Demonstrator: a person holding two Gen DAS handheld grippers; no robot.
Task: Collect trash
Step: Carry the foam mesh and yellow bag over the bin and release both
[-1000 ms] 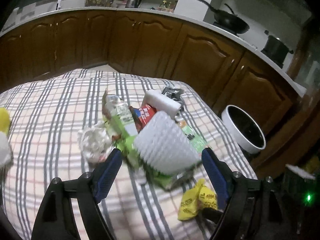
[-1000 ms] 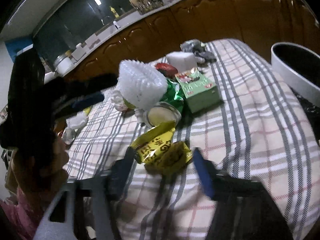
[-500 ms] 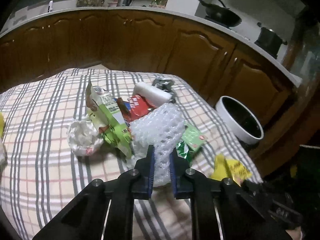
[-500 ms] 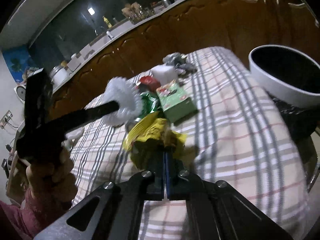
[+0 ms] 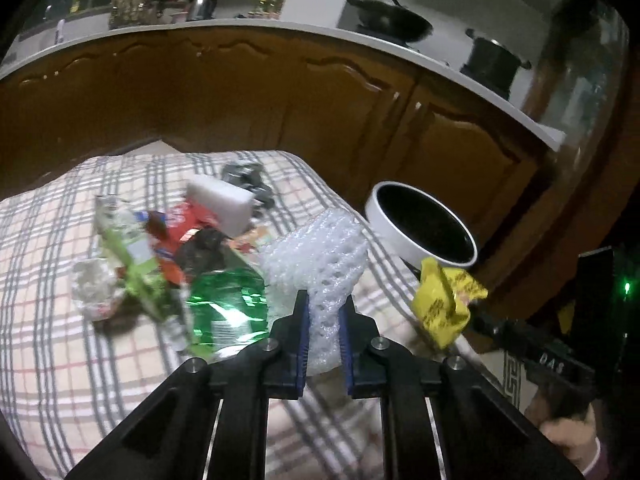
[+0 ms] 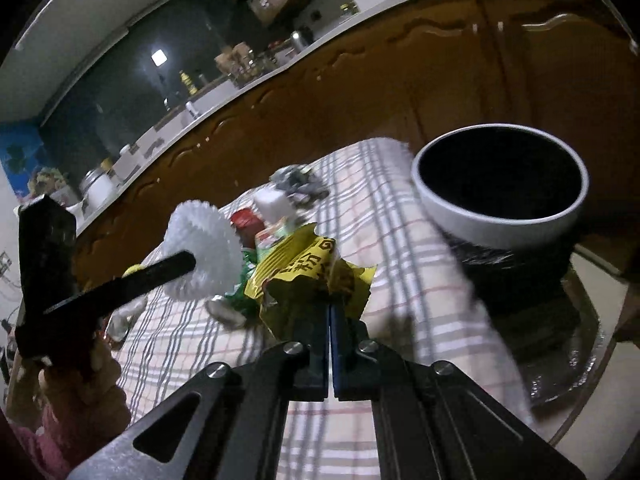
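1. So, both hands are loaded right now. The left gripper has its jaws clenched on the white foam net, squashing the lower end flat between the blue pads while the rest puffs out above the table.

2. The right gripper has its jaws pressed tight together on the yellow wrapper, which sticks up crumpled above the tips. In the left view that same wrapper hangs in the air just beside the bin's near rim.

3. The white bin, black inside, sits past the table's edge on the right. I can't see anything inside it, it just looks dark, so no idea how much has gone in already.

4. Neither piece is over the opening yet. The wrapper looks closer to it than the foam net, so my guess is that one gets dropped first.

5. Plenty still left on the checked cloth: a shiny green bag, a light green carton, a red packet, a white block, some dark grey scrap near the far edge, and a clear crumpled bit on the left. All bunched in one pile, some overlapping.

6. So I'd call it early to mid: two items picked up and not dropped yet, around six more still to grab.
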